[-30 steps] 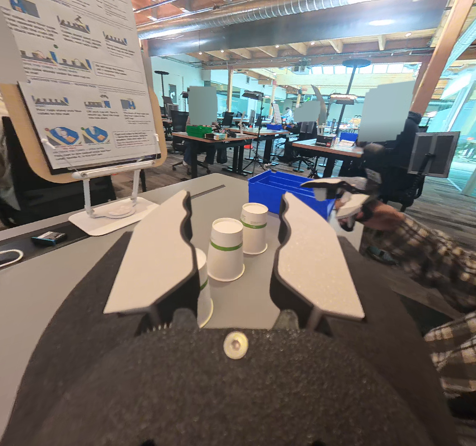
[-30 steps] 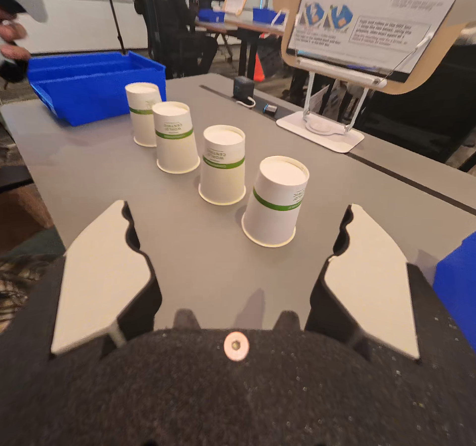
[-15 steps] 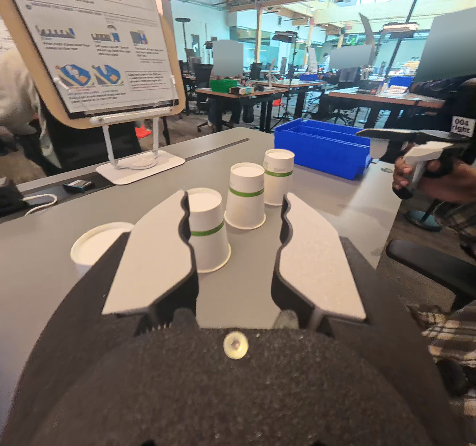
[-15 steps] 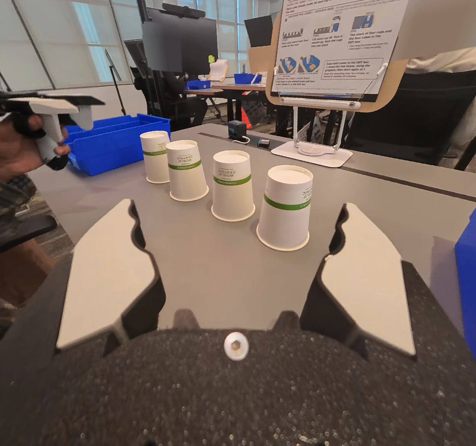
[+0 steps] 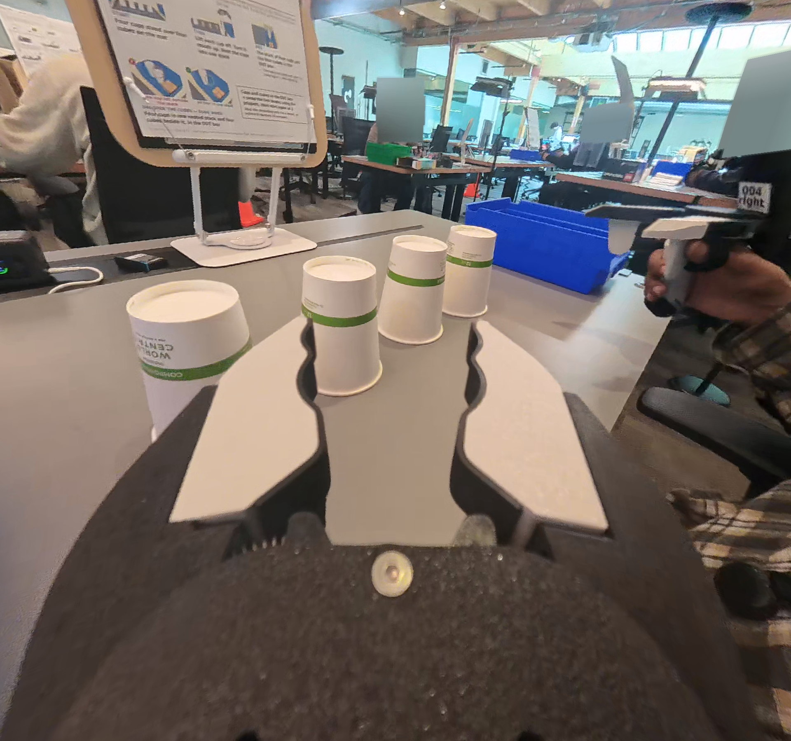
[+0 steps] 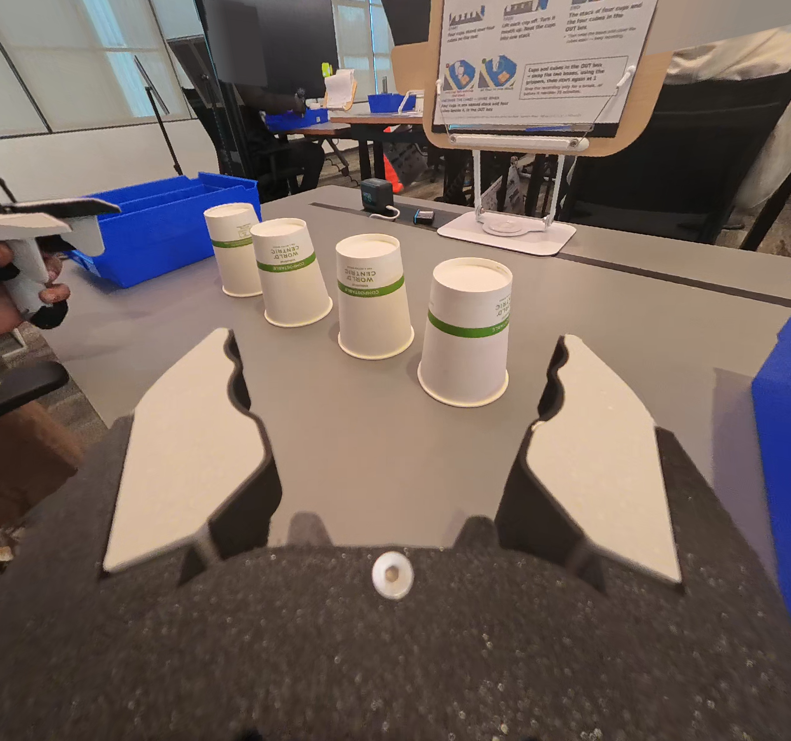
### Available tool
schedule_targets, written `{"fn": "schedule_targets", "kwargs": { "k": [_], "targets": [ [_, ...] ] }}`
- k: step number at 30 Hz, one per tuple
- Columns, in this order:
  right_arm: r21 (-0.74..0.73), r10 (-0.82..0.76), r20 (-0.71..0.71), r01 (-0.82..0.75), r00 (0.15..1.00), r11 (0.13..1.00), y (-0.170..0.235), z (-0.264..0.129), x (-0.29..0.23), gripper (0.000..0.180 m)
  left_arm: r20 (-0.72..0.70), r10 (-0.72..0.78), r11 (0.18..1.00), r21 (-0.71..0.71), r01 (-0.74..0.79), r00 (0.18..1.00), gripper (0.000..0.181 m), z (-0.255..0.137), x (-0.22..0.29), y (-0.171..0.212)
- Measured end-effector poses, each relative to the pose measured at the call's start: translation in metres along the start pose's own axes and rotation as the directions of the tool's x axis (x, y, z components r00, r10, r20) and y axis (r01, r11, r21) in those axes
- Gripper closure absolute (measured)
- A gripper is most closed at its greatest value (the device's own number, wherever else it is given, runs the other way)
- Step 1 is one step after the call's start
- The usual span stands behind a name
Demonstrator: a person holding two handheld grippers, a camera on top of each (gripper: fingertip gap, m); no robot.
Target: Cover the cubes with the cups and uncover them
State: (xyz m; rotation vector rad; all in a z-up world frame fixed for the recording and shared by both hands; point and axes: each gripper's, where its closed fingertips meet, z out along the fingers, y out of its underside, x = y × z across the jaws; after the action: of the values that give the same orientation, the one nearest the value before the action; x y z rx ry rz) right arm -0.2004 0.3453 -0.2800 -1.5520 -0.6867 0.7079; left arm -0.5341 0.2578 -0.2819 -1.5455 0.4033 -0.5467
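Facing cups [image 6: 465, 331] ahead of right hand-held gripper [image 6: 396, 378]

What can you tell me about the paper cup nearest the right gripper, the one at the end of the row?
The end cup is white paper with a green band and some print around it. It stands upside down, rim flat on the grey table, base up, upright and undented. It is last in a row of four, apart from its neighbour. Nothing grips it: the right gripper is open just short of it. What it covers is hidden.

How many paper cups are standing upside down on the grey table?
4, in one row: first cup nearest the right gripper, second, third, fourth beside the blue bin. None appears hidden.
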Motion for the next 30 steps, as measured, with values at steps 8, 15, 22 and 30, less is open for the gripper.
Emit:
{"fn": "schedule_targets", "kwargs": {
  "k": [8, 15, 22, 30],
  "targets": [
    [-0.044, -0.025, 0.018, 0.026, 1.000, 0.999, 0.000, 0.010, -0.005, 0.049, -0.003, 0.072, 0.997, 0.001, -0.072, 0.997, 0.115, -0.002, 0.005, 0.007],
    [-0.085, -0.039, 0.029, 0.041, 0.999, 0.996, 0.009, 0.017, -0.009, 0.051, -0.019, 0.050, 0.999, 0.013, -0.050, 0.999, 0.115, -0.001, 0.004, 0.011],
    [-0.101, -0.025, 0.038, 0.029, 0.999, 0.995, 0.013, 0.020, -0.009, 0.053, -0.012, 0.064, 0.998, 0.017, -0.064, 0.998, 0.116, -0.001, 0.005, 0.009],
    [-0.119, -0.025, 0.036, 0.029, 0.999, 0.992, 0.018, 0.017, -0.007, 0.054, -0.018, 0.079, 0.997, 0.012, -0.078, 0.997, 0.117, 0.001, 0.009, 0.010]
  ]
}}
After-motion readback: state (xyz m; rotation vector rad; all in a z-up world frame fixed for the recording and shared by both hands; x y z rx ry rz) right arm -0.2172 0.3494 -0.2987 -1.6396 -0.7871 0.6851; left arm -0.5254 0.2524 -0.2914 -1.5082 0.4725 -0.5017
